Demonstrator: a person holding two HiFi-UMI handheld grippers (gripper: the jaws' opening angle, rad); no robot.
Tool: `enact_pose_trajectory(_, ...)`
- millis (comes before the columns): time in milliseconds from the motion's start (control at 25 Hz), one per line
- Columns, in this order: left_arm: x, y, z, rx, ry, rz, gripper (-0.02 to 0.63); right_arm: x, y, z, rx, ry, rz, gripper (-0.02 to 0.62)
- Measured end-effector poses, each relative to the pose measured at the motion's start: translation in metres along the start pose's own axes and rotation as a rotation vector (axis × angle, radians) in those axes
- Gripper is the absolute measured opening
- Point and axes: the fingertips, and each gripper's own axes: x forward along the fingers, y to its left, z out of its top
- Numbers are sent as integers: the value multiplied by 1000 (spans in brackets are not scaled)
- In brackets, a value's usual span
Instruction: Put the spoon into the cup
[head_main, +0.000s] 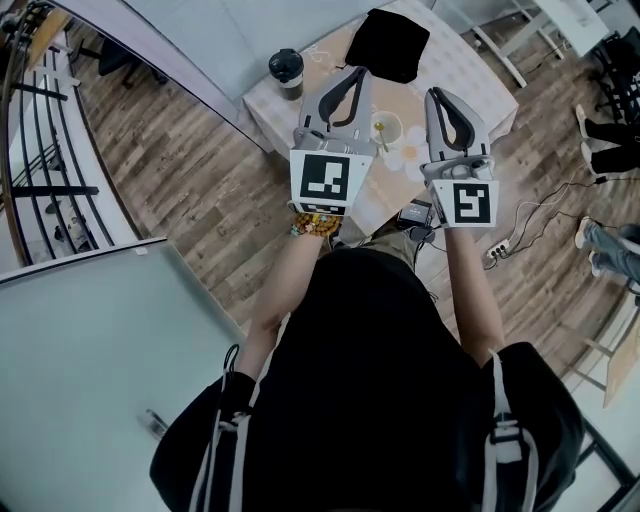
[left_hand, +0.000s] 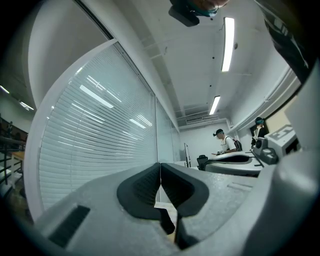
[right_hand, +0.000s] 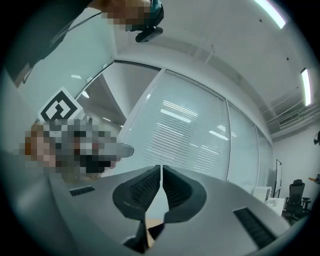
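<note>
In the head view a white cup (head_main: 387, 129) stands on the small table (head_main: 480, 75) with its flowered cloth, and a thin gold spoon (head_main: 380, 127) shows inside the cup's mouth. My left gripper (head_main: 355, 74) hangs above the table just left of the cup, and my right gripper (head_main: 438, 96) is just right of it. Both are raised and tilted upward, so their own views show only ceiling and window blinds. The left gripper (left_hand: 160, 168) is shut with nothing between its pads, and so is the right gripper (right_hand: 161, 170).
A dark lidded coffee cup (head_main: 287, 71) stands at the table's left corner and a black cloth (head_main: 388, 44) lies at its far side. A power strip (head_main: 497, 250) with cables lies on the wood floor. Someone's legs (head_main: 603, 130) are at right. A glass partition (head_main: 90, 330) is at my left.
</note>
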Motion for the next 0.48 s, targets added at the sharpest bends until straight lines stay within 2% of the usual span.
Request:
enact_pose_trajectory(160, -13, -8, -8, 3, -8, 29, 17, -8, 6, -19, 31, 47, 5, 9)
enact_pose_trajectory(320, -18, -23, -25, 3, 18, 4, 17, -17, 12, -36, 64, 85, 13, 9)
enact_pose_trajectory(480, -24, -35, -32, 17, -10, -26, 17, -24, 20, -57, 112, 179, 19, 9)
